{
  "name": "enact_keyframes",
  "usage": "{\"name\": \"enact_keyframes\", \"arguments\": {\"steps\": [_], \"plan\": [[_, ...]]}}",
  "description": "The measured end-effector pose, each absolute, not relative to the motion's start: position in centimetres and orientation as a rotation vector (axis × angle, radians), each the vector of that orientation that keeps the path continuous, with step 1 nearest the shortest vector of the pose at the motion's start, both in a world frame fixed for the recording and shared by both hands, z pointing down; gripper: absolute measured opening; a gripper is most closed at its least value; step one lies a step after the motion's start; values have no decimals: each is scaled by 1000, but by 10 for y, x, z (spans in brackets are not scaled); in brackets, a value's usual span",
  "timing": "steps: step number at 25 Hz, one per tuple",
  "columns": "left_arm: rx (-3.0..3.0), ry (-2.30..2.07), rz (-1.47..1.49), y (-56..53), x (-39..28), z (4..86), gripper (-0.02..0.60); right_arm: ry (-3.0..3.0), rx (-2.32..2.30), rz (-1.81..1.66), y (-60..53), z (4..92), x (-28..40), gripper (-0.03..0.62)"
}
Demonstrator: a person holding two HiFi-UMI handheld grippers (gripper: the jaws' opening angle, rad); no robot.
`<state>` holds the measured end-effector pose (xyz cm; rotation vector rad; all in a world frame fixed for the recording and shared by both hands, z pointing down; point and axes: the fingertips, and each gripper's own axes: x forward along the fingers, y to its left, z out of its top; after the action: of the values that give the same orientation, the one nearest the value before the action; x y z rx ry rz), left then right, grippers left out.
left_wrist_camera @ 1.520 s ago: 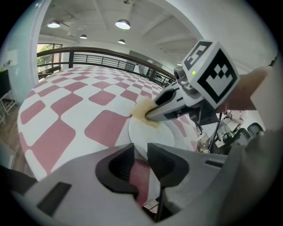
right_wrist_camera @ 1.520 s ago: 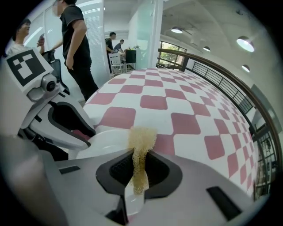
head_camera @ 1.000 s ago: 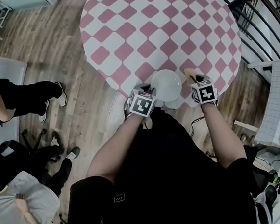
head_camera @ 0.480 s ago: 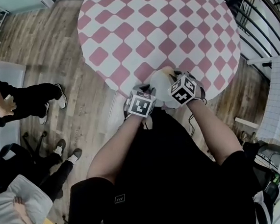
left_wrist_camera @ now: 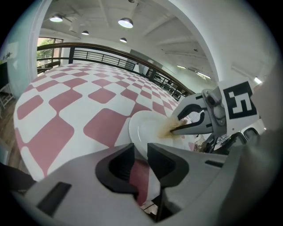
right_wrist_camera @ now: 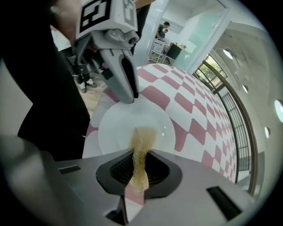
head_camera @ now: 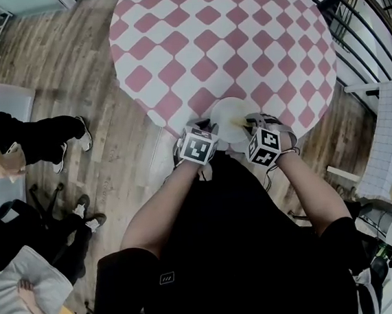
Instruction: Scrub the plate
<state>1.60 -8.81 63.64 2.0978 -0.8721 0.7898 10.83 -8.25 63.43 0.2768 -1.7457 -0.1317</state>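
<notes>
A white plate (head_camera: 225,115) lies at the near edge of a round table with a pink and white checked cloth (head_camera: 226,39). My left gripper (head_camera: 205,127) is shut on the plate's near left rim; in the left gripper view its jaws (left_wrist_camera: 140,160) pinch the plate (left_wrist_camera: 143,128) edge. My right gripper (head_camera: 249,123) is shut on a tan mesh scrubber (right_wrist_camera: 141,148), whose free end rests on the plate (right_wrist_camera: 119,130). The left gripper view shows the right gripper (left_wrist_camera: 191,124) pressing the scrubber (left_wrist_camera: 169,129) onto the plate's right side.
A wooden floor (head_camera: 77,67) surrounds the table. People's legs and shoes (head_camera: 49,136) stand at the left. A black railing (head_camera: 356,27) runs along the right, with a white gridded surface (head_camera: 388,148) beyond it.
My right gripper came in from the plate's right side onto the plate with the scrubber, then drew back toward me. The left gripper has stayed on the rim.
</notes>
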Motion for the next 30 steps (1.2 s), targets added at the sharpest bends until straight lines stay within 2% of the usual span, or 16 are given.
{"name": "enact_keyframes", "arguments": {"steps": [6,12,19,30], "plan": [[2095,-880,785,-89,16,637,97,-1732,33,-300,-49,634,110,51],[2088,-878,785,-88,17,637,97,-1799,-111,-182,-28,623,116,51],[2088,-872,766,-79,16,629,96,-1876,381,-51,-127,606,91,51],[2008,-811,757,-50,19,638,96,-1846,365,-79,-125,632,36,51]]}}
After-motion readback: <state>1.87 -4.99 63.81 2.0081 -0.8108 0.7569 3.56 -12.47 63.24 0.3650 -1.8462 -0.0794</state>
